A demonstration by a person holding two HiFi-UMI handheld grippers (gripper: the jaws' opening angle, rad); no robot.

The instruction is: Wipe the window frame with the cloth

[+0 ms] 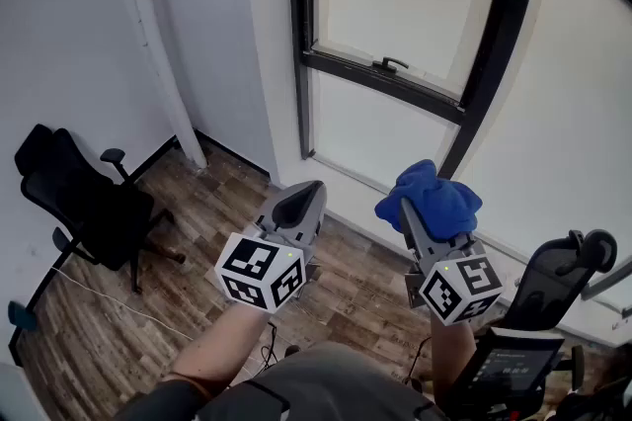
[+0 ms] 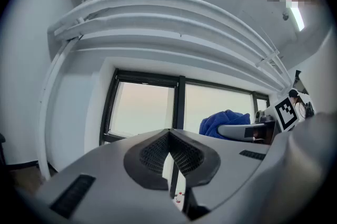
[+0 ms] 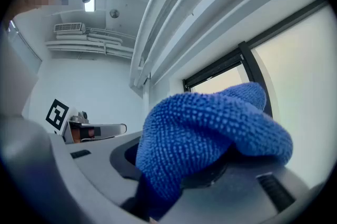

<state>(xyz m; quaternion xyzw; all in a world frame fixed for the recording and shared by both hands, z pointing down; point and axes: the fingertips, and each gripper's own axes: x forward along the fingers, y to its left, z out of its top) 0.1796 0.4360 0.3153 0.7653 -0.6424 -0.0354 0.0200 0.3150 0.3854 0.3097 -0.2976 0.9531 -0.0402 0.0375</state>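
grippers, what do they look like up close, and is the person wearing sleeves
Both the left gripper and the right gripper are smooth grey plastic, tapering to two jaws lined with dark dotted pads. Each carries a white cube printed with black square markers and a small green light. The forearms are bare, with no sleeves in view.

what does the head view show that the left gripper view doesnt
Only the head view: the window handle, the marker cube on the left gripper, and the person's forearm. Only the left gripper view: that gripper's jaws shut on nothing, and white pipes overhead. Both: the blue cloth held in the right gripper, and the black window frame.
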